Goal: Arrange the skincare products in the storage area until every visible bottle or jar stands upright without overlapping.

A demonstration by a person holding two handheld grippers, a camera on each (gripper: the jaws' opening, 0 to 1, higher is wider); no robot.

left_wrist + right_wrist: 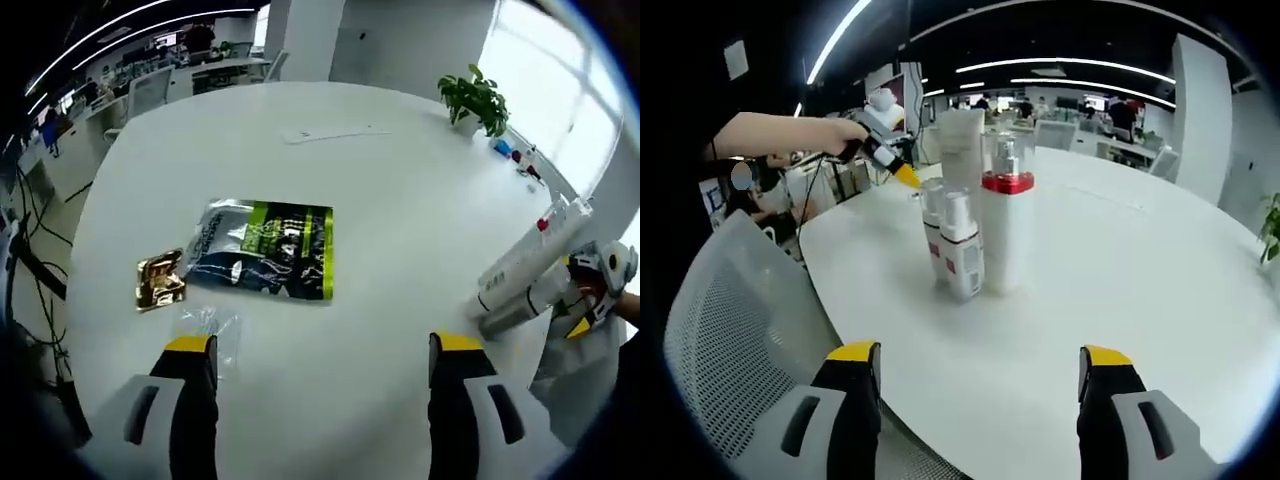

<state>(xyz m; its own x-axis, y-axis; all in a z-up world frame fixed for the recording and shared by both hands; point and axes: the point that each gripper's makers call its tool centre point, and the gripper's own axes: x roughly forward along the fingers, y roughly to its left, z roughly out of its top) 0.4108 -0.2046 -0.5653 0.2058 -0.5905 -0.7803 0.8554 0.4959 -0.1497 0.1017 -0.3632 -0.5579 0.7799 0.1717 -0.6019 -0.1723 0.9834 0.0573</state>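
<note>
Four bottles (975, 215) stand upright, bunched and touching, near the worktop (1120, 300) edge beside the mesh chair (740, 330); they may still need spreading. Left tongs (325, 355) and right tongs (975, 365) are spread, pinching nothing.

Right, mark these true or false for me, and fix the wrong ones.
1. The bottles stand upright in a close cluster on the white table. True.
2. The right tongs are shut on a bottle. False: they are open and hold nothing.
3. A green and black pouch lies flat on the table. True.
4. The gold packet lies on top of the pouch. False: it lies beside the pouch.
5. The potted plant has tipped over next to the pouch. False: it stands upright near the table's far edge, well away from the pouch.
6. The left tongs are open. True.
</note>
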